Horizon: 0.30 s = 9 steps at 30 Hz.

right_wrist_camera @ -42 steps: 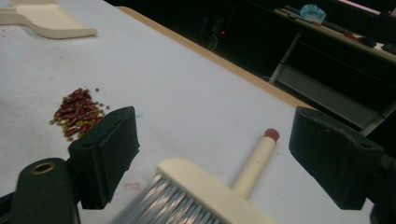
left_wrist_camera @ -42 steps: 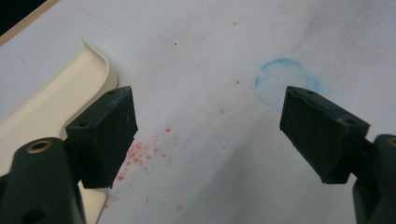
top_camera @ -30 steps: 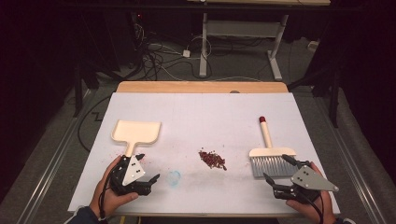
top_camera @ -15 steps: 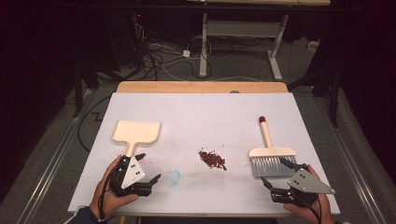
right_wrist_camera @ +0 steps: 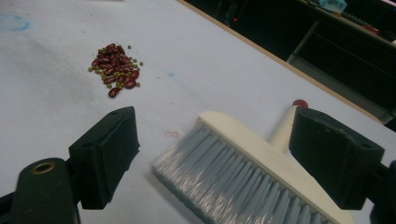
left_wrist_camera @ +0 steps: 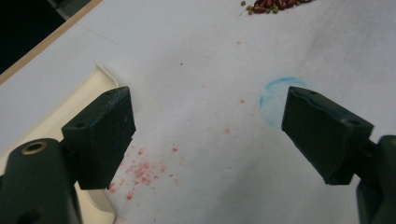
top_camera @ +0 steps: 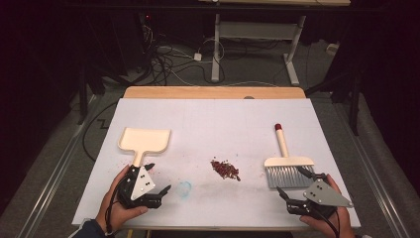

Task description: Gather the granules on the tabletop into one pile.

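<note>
Dustpan [top_camera: 144,141], cream colour, flat on the white worktop [top_camera: 223,116] at the left side, handle pointing to the near edge. Just at the end of that handle, the left tool [top_camera: 157,181], jaws wide apart, holding nothing; in the left gripper view, dustpan edge [left_wrist_camera: 60,121] close beside the left jaw, not between the jaws. Small pile of red and green beans [top_camera: 226,168] in the middle, between both tools, well apart from the dustpan. A faint blue mark [top_camera: 184,187] near the left tool. Brush [top_camera: 287,166] at the right, grey bristles toward the near edge, red-tipped handle away. Right tool [top_camera: 295,184] just before the bristles, jaws open, empty; brush head [right_wrist_camera: 261,158] partly between them.
</note>
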Motion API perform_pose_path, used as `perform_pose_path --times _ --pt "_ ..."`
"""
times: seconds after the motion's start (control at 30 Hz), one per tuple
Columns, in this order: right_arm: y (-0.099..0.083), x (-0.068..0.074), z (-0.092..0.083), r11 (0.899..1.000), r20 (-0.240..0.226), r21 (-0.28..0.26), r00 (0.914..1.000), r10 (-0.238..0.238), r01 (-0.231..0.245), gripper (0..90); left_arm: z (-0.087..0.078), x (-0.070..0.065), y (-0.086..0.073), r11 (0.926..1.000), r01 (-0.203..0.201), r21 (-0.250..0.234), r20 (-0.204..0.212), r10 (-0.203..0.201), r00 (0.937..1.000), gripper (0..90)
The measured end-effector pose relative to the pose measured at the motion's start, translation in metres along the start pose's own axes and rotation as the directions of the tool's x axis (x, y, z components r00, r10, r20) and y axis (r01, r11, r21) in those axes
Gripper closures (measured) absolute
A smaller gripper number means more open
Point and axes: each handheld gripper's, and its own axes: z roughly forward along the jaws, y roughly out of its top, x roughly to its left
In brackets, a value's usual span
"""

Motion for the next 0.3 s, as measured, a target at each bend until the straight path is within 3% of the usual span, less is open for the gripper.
perform_pose_path --times 0.2,0.3 --pt "0.0001 -0.0011 0.0011 1.000 0.001 -0.005 1.0000 0.001 -0.001 16.3 0.0027 0.0017 0.0006 1.0000 -0.001 0.000 0.017 0.001 0.9998 16.6" --pt "0.0026 -0.0030 0.0036 0.999 -0.008 -0.012 0.9991 0.042 -0.042 16.3 0.0061 0.0024 0.0018 1.0000 0.001 0.001 0.028 -0.001 0.9996 16.6"
